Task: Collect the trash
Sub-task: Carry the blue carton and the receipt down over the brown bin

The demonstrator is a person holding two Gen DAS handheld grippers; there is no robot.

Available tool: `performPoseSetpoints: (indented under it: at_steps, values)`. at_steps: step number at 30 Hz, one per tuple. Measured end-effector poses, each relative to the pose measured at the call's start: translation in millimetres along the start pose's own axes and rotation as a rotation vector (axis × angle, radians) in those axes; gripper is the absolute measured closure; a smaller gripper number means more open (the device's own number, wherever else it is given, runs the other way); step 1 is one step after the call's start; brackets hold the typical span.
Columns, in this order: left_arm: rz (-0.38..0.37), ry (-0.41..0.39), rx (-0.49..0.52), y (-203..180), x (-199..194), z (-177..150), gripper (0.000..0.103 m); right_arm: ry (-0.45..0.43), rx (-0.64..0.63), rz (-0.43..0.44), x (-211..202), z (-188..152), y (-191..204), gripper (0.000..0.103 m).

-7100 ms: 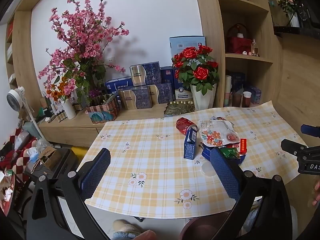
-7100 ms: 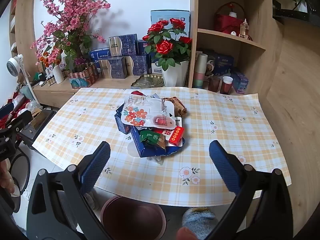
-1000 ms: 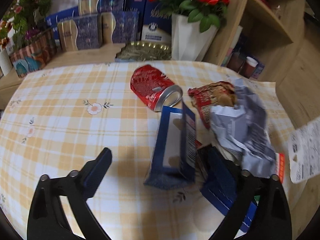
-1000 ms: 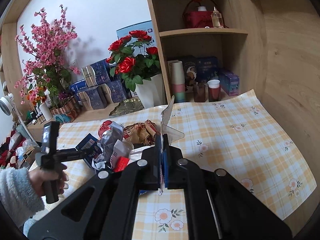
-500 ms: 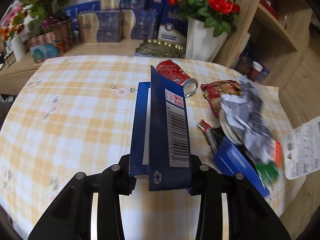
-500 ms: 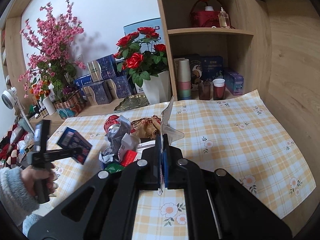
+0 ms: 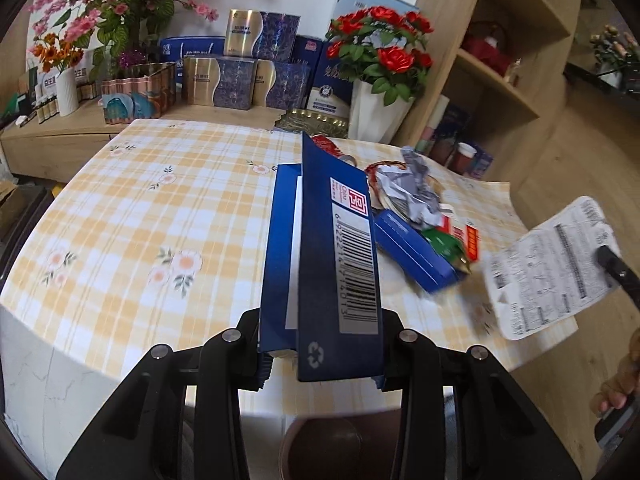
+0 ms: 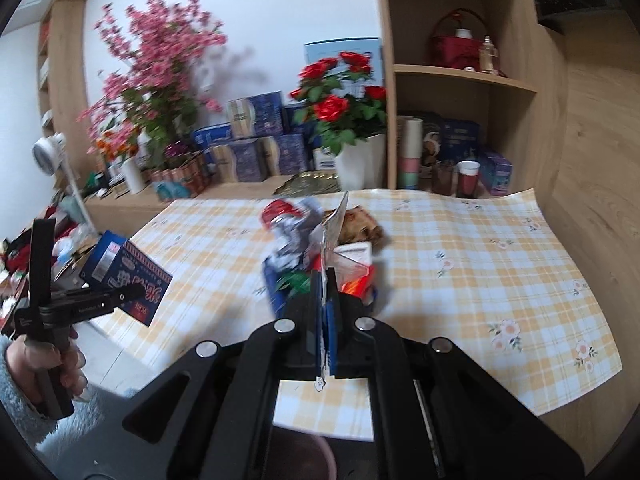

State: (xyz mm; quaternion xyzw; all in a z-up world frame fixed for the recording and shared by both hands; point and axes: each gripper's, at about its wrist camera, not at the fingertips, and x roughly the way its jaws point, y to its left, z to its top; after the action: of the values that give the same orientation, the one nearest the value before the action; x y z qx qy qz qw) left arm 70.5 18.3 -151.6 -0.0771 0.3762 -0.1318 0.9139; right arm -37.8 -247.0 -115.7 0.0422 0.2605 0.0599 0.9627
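My left gripper (image 7: 320, 364) and right gripper (image 8: 325, 344) are matte black frames with 4 silver screw heads each and blue finger pads (image 8: 330, 320). My left sleeve (image 8: 24, 424) is fuzzy grey fleece.

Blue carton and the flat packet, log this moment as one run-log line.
left gripper: shut on blue carton | right gripper: shut on flat packet | both lifted off table | trash pile remains
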Motion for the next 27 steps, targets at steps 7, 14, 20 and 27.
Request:
performPoseSetpoints:
  at_steps: [7,14,20,27]
  values:
    - [-0.030,0.001,0.001,5,-35,-47,0.067,0.049,-0.041,0.083,-18,-38,33,0.097]
    - [-0.027,0.037,0.048,4,-46,-102,0.067,0.146,-0.013,0.158,-15,-89,54,0.097]
    - [-0.029,0.049,0.036,8,-44,-130,0.067,0.292,0.021,0.199,8,-138,60,0.097]
    - [-0.045,0.064,0.019,14,-33,-142,0.067,0.436,-0.014,0.189,50,-175,69,0.097]
